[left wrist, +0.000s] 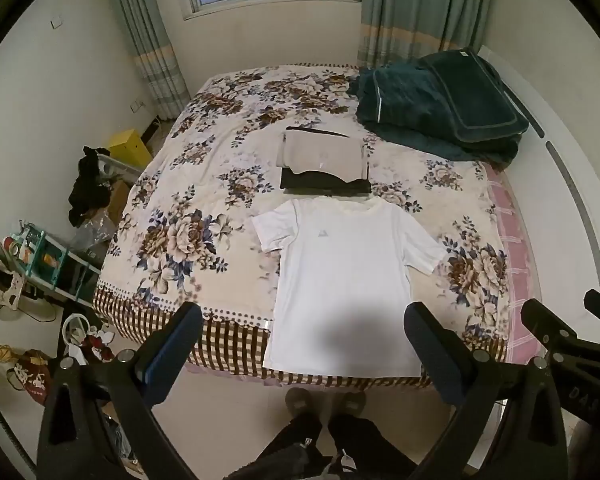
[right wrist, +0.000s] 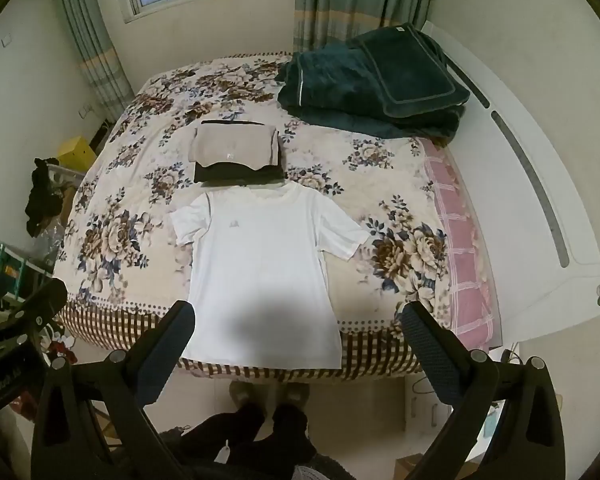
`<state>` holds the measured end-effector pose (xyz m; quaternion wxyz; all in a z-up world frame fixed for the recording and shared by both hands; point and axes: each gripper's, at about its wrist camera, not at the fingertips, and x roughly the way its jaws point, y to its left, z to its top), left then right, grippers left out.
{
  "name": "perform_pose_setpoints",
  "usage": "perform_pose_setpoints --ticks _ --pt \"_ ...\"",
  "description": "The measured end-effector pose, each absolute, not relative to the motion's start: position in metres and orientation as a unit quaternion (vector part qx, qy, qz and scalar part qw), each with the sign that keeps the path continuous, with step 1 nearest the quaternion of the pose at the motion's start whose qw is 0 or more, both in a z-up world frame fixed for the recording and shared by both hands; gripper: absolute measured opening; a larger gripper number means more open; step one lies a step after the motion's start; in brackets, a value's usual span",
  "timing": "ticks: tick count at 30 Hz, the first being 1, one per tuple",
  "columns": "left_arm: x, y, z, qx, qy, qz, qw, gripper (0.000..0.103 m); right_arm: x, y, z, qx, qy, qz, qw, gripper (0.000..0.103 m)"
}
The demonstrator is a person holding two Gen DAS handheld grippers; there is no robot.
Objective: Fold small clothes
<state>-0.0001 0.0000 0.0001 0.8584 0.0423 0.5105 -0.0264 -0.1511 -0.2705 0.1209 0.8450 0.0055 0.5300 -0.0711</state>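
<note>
While white T-shirt (left wrist: 342,276) lies flat ahead | left gripper (left wrist: 304,336), right gripper (right wrist: 298,334) wide apart, empty

Left gripper (left wrist: 304,328): we log two black plastic fingers (left wrist: 168,344), each faced on its inner side with a dark blue textured pad. Behind the pads, black triangular struts with cut-out windows; silver round screw heads sit at the joints behind each finger. White lettering, partly legible as "DA", shows on the neighbouring black frame to its right.

Right gripper (right wrist: 298,330): same build, we note: black fingers (right wrist: 432,344), dark blue dimpled pads, silver screws, hollowed black struts. Faint white lettering on the black frame to its left, unreadable.

Person: below both grippers we list dark trousers (left wrist: 340,436) and grey-brown slippers (right wrist: 240,394).
</note>
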Motion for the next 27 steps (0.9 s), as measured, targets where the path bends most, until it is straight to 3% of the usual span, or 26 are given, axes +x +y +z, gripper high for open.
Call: perform_pose_setpoints --ticks 27 --pt "0.000 0.002 0.014 0.035 0.502 -0.031 0.863 0.103 -0.150 -0.271 0.137 -0.006 0.522 -0.080 0.849 0.103"
